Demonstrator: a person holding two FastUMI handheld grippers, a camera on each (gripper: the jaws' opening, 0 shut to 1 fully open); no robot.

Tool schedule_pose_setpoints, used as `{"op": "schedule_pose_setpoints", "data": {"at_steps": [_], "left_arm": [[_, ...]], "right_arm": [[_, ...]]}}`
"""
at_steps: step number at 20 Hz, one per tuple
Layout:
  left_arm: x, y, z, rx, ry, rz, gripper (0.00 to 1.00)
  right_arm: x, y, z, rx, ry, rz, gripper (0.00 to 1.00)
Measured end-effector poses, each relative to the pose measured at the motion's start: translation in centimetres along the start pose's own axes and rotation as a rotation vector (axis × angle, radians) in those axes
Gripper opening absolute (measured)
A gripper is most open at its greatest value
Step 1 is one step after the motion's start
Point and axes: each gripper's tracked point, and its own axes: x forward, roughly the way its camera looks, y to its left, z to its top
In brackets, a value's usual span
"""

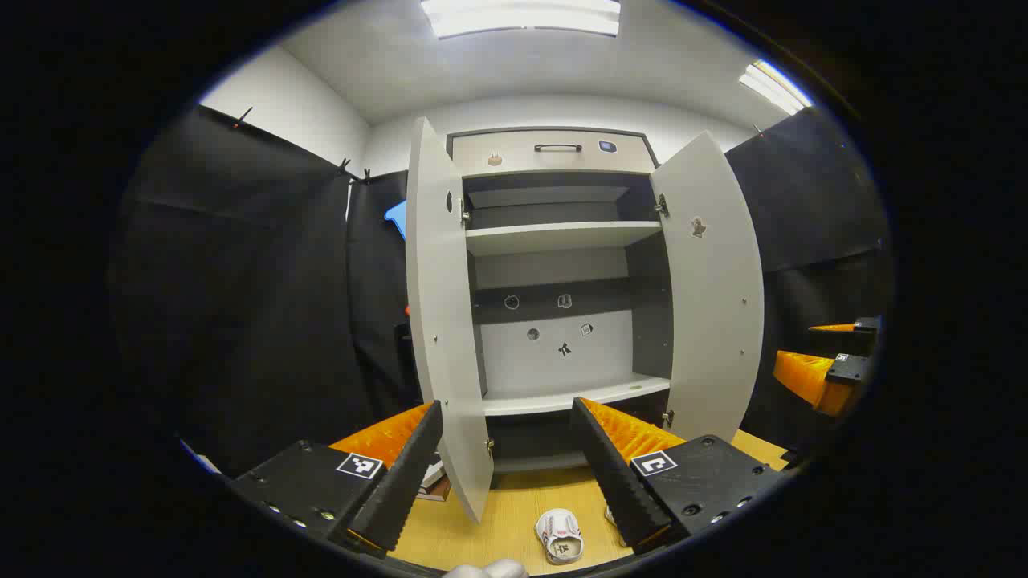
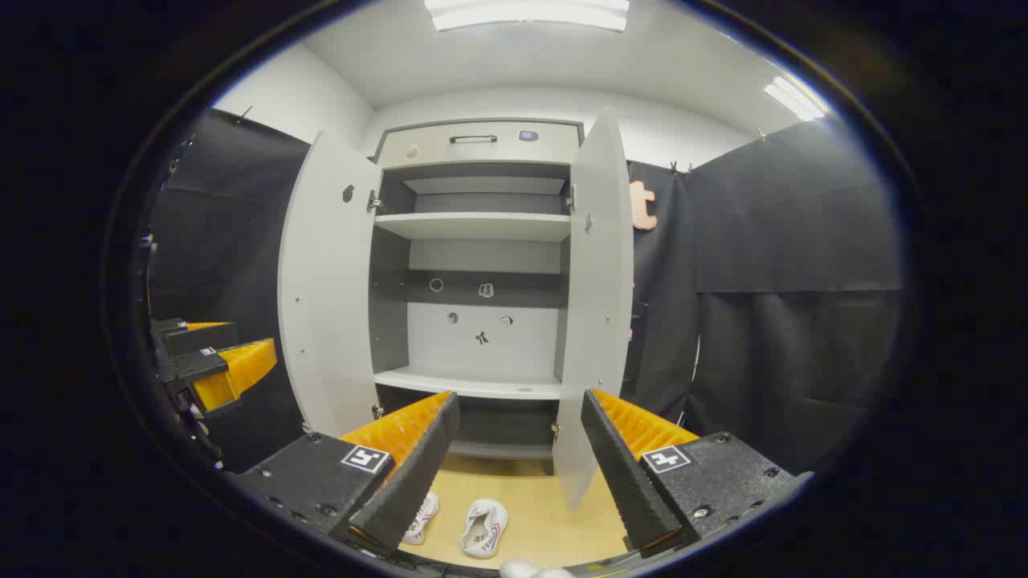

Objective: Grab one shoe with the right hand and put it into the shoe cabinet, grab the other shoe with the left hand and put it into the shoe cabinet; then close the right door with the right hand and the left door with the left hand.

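a tall shoe cabinet [image 1: 562, 321] of smooth pale grey board with dark inner panels is standing with both doors swung wide open. the left door [image 1: 440, 321] and the right door [image 1: 711, 297] are flat pale slabs with small metal hinges. inside, two pale shelves are sitting bare, and small stickers, too small to read, are dotting the back panel. above the doors, a drawer front is carrying a dark bar handle [image 1: 557, 148].

in the left gripper view, the left gripper [image 1: 506, 457] is hanging in front of the cabinet with its jaws spread apart, gripping nothing; the fingers are black ridged wedges backed with orange ribbed plastic, each base bearing a square black-and-white marker. a white shoe [image 1: 560, 535] with dark and red markings is lying on the light wooden floor [image 1: 498, 522] below the cabinet, between and beneath the jaws.

in the right gripper view, the right gripper [image 2: 518, 457] is likewise holding its jaws spread and bare, with the two white shoes [image 2: 483, 527] lying side by side on the floor in front of the cabinet, beneath the jaws.
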Motion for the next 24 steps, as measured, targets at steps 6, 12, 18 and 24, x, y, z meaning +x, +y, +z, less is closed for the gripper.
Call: {"op": "schedule_pose_setpoints", "data": {"at_steps": [6, 12, 18, 24], "left_arm": [[-0.2, 0.1, -0.1, -0.006, -0.003, 0.008, 0.96], [-0.4, 0.3, -0.4, -0.009, 0.004, 0.013, 0.96], [-0.5, 1.2, -0.8, -0.013, 0.012, 0.028, 0.96], [-0.6, 2.1, -2.0, -0.004, 0.027, 0.031, 0.96]], "right_arm": [[-0.1, 0.0, 0.2, -0.003, -0.008, 0.000, 0.99], [0.0, -0.1, 0.7, -0.008, -0.022, -0.006, 0.99], [0.3, 0.1, 0.0, -0.006, -0.006, -0.006, 0.99], [1.1, 1.6, -6.7, -0.025, 0.118, 0.007, 0.99]]}}
